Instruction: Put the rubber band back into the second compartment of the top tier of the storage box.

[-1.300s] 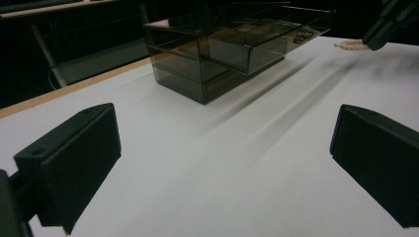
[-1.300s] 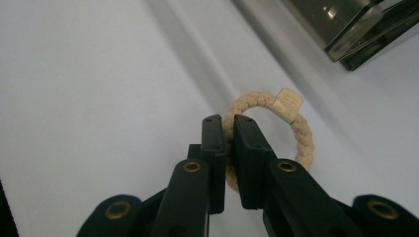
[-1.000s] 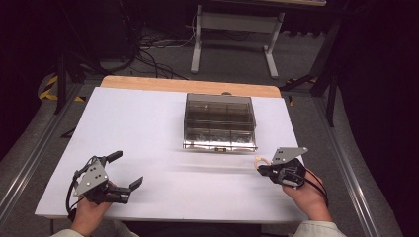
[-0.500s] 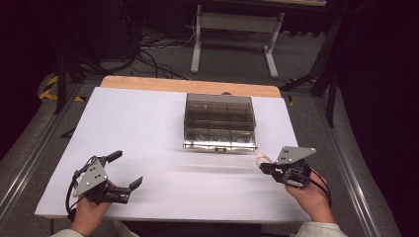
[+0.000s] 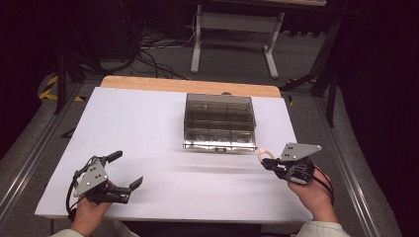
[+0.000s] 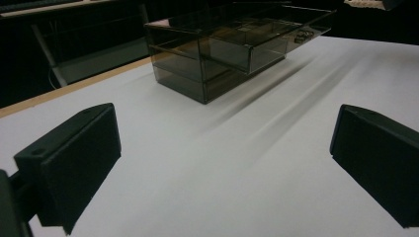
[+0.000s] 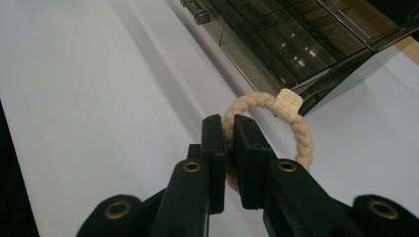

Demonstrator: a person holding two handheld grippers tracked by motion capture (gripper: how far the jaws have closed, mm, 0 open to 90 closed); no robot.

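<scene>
The right gripper (image 7: pixel 226 131) pinched a braided hair tie (image 7: pixel 269 131) just off the near right corner of the clear drawer box (image 5: pixel 219 121) (left gripper (image 5: pixel 123 170) open, idle), probably carrying it toward a compartment.

My left gripper (image 5: pixel 118 170) has a black frame with two blocky matte-black jaws, a grey three-cornered plate dotted with small screws on top, and a black cable looping off its rear. My right gripper (image 7: pixel 227 143) matches it, with brass-coloured rivets in the black arms behind ribbed pads. Pale sleeve cuffs sit behind both.
</scene>
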